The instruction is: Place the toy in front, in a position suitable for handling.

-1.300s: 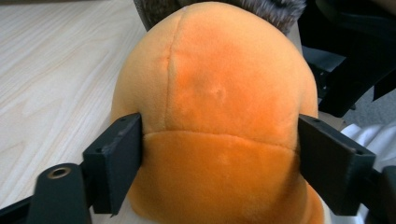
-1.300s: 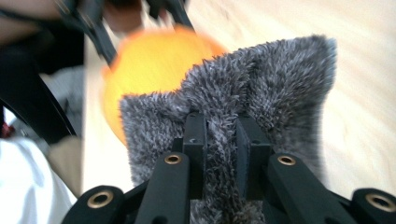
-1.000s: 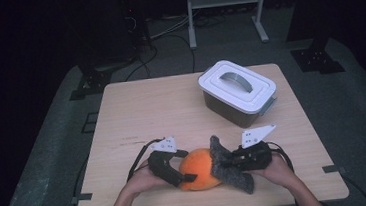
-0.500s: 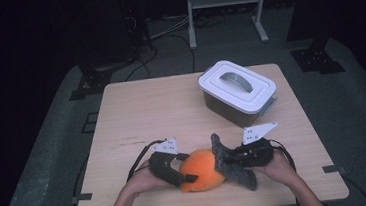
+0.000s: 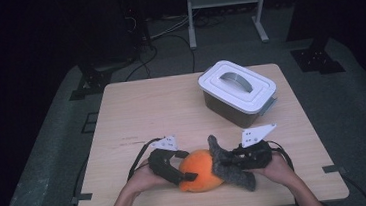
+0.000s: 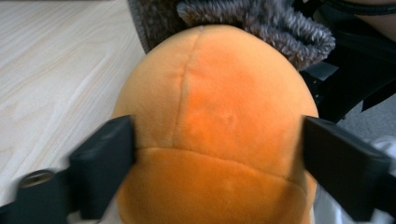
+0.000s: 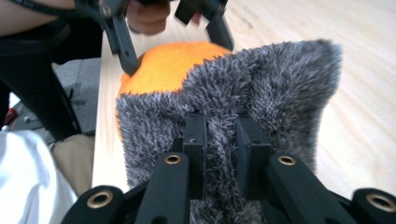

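Orange plush ball we are clamping between the left gripper jaws, bracing it while the right gripper, pinching the grey furry cloth, is working it.

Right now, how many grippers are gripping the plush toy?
2. The left gripper clamps the plush toy's orange body; the right gripper pinches its grey furry part, both at the table's near edge.

My wooden table fills the middle of the frame. A white lidded box sits upper right; the orange plush lies at the bottom edge.
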Demonstrator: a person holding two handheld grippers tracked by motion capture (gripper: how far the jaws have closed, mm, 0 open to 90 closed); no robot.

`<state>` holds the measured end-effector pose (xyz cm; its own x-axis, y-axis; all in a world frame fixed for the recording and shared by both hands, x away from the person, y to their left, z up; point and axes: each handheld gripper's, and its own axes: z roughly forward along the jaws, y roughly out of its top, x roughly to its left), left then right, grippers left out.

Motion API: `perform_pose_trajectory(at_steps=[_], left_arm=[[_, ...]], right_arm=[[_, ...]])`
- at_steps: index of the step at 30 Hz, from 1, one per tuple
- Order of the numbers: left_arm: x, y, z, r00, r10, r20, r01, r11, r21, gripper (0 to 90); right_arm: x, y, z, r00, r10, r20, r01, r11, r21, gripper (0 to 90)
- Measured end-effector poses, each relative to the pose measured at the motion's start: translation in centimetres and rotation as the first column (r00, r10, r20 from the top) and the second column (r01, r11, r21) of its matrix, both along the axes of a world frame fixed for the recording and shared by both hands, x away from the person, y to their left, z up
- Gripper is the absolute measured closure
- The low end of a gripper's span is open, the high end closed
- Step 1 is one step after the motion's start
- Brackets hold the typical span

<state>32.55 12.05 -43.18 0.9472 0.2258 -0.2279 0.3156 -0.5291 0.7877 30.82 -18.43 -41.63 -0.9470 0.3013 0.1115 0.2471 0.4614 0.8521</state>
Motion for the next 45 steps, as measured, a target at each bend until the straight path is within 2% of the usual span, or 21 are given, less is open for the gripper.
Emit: perform_pose_trajectory(at_steps=[1, 2, 4, 6, 11, 14, 16, 17, 18, 19, 21, 23, 25, 27, 29, 32, 35, 36, 38, 41, 45], left_arm=[[-0.2, -0.1, 0.0, 0.9997, -0.002, 0.023, 0.002, 1.0000, 0.001, 23.6], [-0.6, -0.4, 0.3, 0.9970, -0.013, 0.077, 0.012, 0.9998, 0.015, 28.8], [-1.1, -0.8, 1.0, 0.9884, -0.009, 0.151, 0.005, 0.9995, 0.032, 37.4], [-1.2, -1.0, 1.3, 0.9832, -0.004, 0.182, -0.006, 0.9986, 0.053, 40.3], [-0.9, -0.5, 1.3, 0.9843, 0.031, 0.174, -0.037, 0.9987, 0.036, 41.5], [-0.9, -0.3, 1.5, 0.9767, 0.067, 0.204, -0.073, 0.9972, 0.019, 41.8], [-0.9, -0.2, 1.4, 0.9677, 0.097, 0.233, -0.103, 0.9945, 0.017, 41.6], [-0.9, -0.2, 1.4, 0.9686, 0.097, 0.229, -0.102, 0.9947, 0.012, 41.1], [-0.9, -0.2, 1.3, 0.9737, 0.080, 0.213, -0.084, 0.9964, 0.008, 40.1], [-0.9, -0.2, 1.2, 0.9738, 0.070, 0.216, -0.073, 0.9973, 0.007, 39.0], [-1.0, -0.2, 1.3, 0.9785, 0.032, 0.204, -0.034, 0.9994, 0.005, 34.8], [-1.1, -0.1, 1.3, 0.9810, 0.017, 0.194, -0.018, 0.9998, 0.005, 28.8], [-0.9, 0.0, 1.2, 0.9842, 0.020, 0.176, -0.019, 0.9998, -0.009, 22.9], [-0.6, 0.2, 1.3, 0.9881, 0.053, 0.144, -0.047, 0.9980, -0.042, 17.2], [-0.4, 0.1, 1.1, 0.9887, 0.071, 0.132, -0.067, 0.9971, -0.037, 10.4], [-0.5, -0.2, 0.3, 0.9895, 0.051, 0.136, -0.049, 0.9987, -0.015, 14.4], [-0.1, 0.5, 0.1, 0.9927, 0.050, 0.110, -0.049, 0.9987, -0.013, 22.0], [0.1, 0.8, 0.0, 0.9948, 0.049, 0.090, -0.049, 0.9988, -0.009, 23.3], [0.3, 1.4, -0.3, 0.9961, 0.050, 0.073, -0.049, 0.9987, -0.018, 23.6], [0.3, 1.5, -0.4, 0.9964, 0.045, 0.072, -0.043, 0.9987, -0.027, 23.6], [0.1, 1.3, -0.3, 0.9956, 0.028, 0.089, -0.026, 0.9995, -0.018, 23.5]], right_arm=[[0.0, 0.0, 0.2, 1.0000, -0.006, 0.008, 0.005, 1.000, 0.017, 76.0], [0.0, 0.0, 0.5, 0.9999, -0.010, 0.013, 0.009, 0.999, 0.036, 76.1], [-0.1, 0.3, 1.0, 0.9997, -0.013, 0.020, 0.012, 0.998, 0.067, 76.1], [-0.2, 0.7, 1.1, 0.9994, -0.015, 0.031, 0.013, 0.999, 0.053, 76.1], [0.3, 0.2, 0.3, 0.9994, -0.036, -0.004, 0.036, 0.999, 0.033, 76.2], [0.7, -0.4, -0.2, 0.9977, -0.065, -0.018, 0.065, 0.998, 0.015, 76.4], [0.7, -0.8, 0.1, 0.9968, -0.078, -0.020, 0.079, 0.996, 0.052, 76.5], [0.7, -0.8, 0.3, 0.9965, -0.082, -0.011, 0.083, 0.994, 0.071, 76.5], [0.6, -0.8, 0.6, 0.9965, -0.083, -0.005, 0.084, 0.993, 0.087, 76.5], [0.6, -0.7, 0.7, 0.9965, -0.084, -0.002, 0.084, 0.992, 0.097, 76.4], [0.6, -0.4, 0.5, 0.9968, -0.080, 0.001, 0.079, 0.994, 0.080, 76.4], [0.7, 0.0, -0.1, 0.9980, -0.061, -0.017, 0.062, 0.997, 0.045, 76.1], [0.7, 0.4, -0.6, 0.9988, -0.033, -0.038, 0.033, 0.999, 0.020, 76.0], [0.6, 0.5, -0.6, 0.9986, -0.004, -0.053, 0.005, 1.000, 0.019, 75.9], [0.4, 0.6, -0.6, 0.9987, 0.009, -0.051, -0.008, 1.000, 0.020, 75.8], [0.1, 0.8, -0.5, 0.9993, 0.019, -0.031, -0.019, 1.000, 0.013, 75.7], [0.2, 0.7, -0.6, 0.9993, 0.009, -0.037, -0.009, 1.000, 0.000, 75.8], [0.3, 0.6, -0.7, 0.9992, 0.004, -0.039, -0.005, 1.000, -0.007, 75.8], [0.6, 0.2, -1.1, 0.9987, -0.016, -0.049, 0.014, 0.999, -0.043, 75.7], [0.9, -0.4, -1.4, 0.9972, -0.032, -0.068, 0.028, 0.998, -0.060, 75.7], [0.8, -0.5, -0.5, 0.9982, -0.039, -0.047, 0.038, 0.999, -0.012, 75.8]])
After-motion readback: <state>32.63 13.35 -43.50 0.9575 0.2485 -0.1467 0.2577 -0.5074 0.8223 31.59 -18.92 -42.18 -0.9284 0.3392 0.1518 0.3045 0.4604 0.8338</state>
